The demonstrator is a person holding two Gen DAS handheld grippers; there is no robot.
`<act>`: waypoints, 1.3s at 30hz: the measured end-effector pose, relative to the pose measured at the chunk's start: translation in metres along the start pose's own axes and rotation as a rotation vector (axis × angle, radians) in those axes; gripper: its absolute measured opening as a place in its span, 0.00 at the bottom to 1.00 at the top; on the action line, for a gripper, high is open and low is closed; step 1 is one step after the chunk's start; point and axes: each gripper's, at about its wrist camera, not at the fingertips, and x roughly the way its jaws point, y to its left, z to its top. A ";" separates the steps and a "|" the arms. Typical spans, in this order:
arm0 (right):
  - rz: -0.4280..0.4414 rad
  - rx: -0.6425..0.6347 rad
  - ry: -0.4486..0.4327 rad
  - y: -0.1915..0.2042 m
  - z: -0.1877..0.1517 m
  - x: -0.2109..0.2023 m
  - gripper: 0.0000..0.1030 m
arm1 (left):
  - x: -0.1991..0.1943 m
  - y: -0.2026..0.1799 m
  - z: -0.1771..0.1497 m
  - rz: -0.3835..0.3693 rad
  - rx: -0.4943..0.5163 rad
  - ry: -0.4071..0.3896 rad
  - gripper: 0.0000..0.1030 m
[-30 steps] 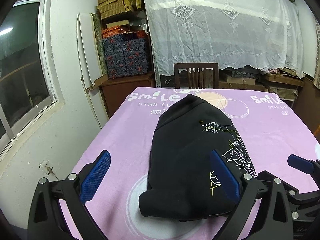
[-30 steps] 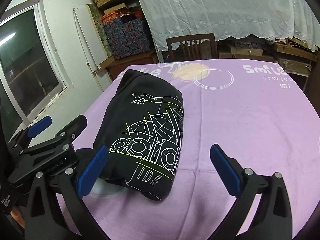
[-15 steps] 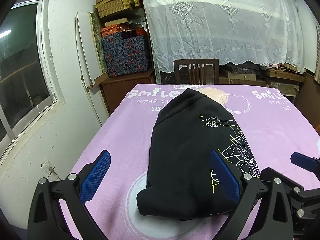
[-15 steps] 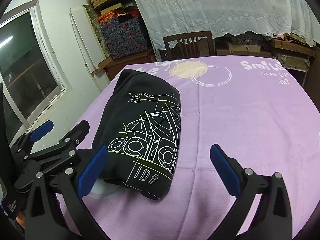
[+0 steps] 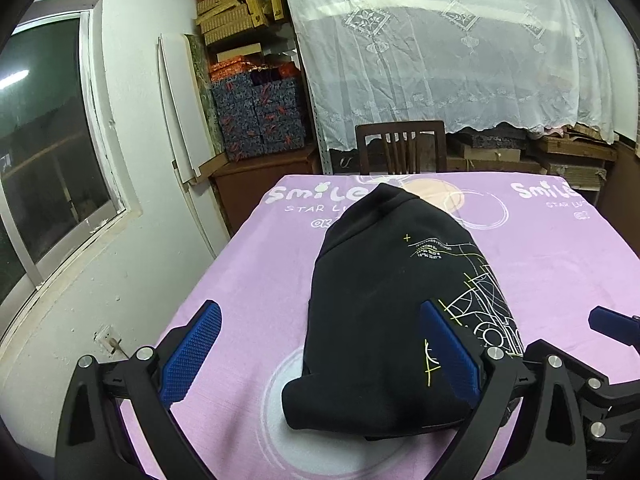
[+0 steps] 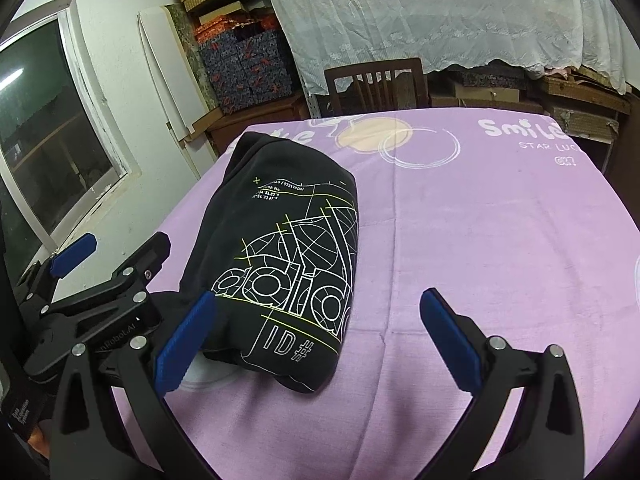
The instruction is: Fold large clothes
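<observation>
- Left wrist view: the folded black garment [image 5: 396, 320] lies in the centre of the frame on the table [image 5: 248, 280], which is covered by a purple cloth with white lettering.
- The garment's white and yellow line print shows on its right side; its rounded far end points toward the wooden chair [image 5: 400, 146] at the top centre.
- The left gripper [image 5: 320, 352] fills the lower frame, its blue fingers [image 5: 192, 350] spread wide and holding nothing; the right-hand finger overlaps the garment's near right edge in the picture, though whether it touches is unclear.
- A window [image 5: 44, 152] sits at the left edge, stacked boxes [image 5: 260, 116] at upper centre-left, and a lace curtain [image 5: 440, 48] across the top.
- Right wrist view: the garment [image 6: 288, 252] lies left of centre on the table [image 6: 500, 220], print facing up.
- The right gripper [image 6: 316, 344] spans the bottom of the frame, its blue fingers [image 6: 450, 338] wide apart and empty.
- The other gripper [image 6: 116, 292] shows at lower left, just beside the garment's near left corner.
</observation>
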 end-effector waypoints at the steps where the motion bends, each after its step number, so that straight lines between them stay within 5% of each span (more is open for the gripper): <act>1: 0.002 0.000 -0.001 0.000 0.000 -0.001 0.96 | -0.001 0.001 0.000 -0.003 -0.004 0.000 0.97; 27: 0.027 0.011 0.033 0.001 -0.002 0.006 0.96 | 0.025 0.013 -0.001 -0.055 -0.038 0.099 0.97; 33: 0.145 0.194 0.068 -0.034 0.006 0.028 0.96 | 0.087 0.057 0.003 -0.371 -0.281 0.340 0.97; 37: 0.166 0.233 0.146 -0.056 0.020 0.060 0.96 | 0.119 0.062 0.006 -0.397 -0.281 0.408 0.97; 39: 0.180 0.244 0.162 -0.060 0.021 0.067 0.96 | 0.143 0.058 0.001 -0.477 -0.267 0.477 0.97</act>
